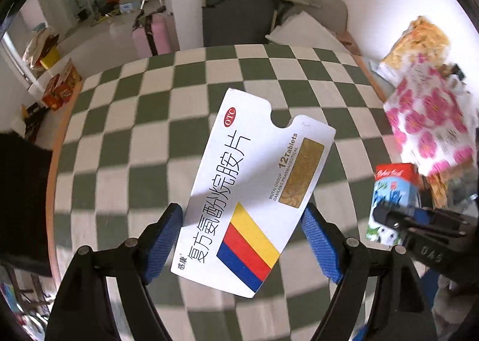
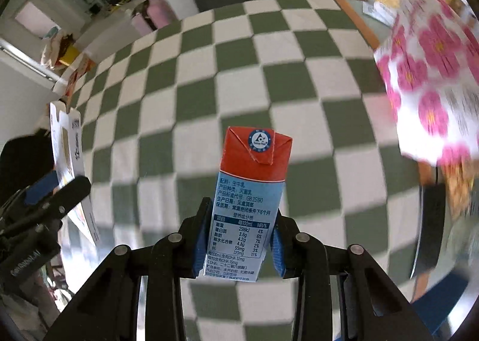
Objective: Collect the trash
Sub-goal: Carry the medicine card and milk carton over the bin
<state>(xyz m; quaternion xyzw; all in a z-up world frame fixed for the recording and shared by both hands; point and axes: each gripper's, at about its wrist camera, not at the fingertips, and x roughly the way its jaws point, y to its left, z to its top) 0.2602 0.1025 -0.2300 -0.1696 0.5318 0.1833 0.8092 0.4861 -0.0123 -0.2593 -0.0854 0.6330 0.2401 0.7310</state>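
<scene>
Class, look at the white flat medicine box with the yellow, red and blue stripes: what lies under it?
Beneath the white flat medicine box, held up in the left gripper, only the green-and-white checked tablecloth shows. The patch of cloth directly behind the box is covered, so anything there cannot be seen.

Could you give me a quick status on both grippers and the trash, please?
Left gripper shut on medicine box. Right gripper shut on milk carton. Both lifted over checkered table. Floral bag at right, nothing blocking.
</scene>
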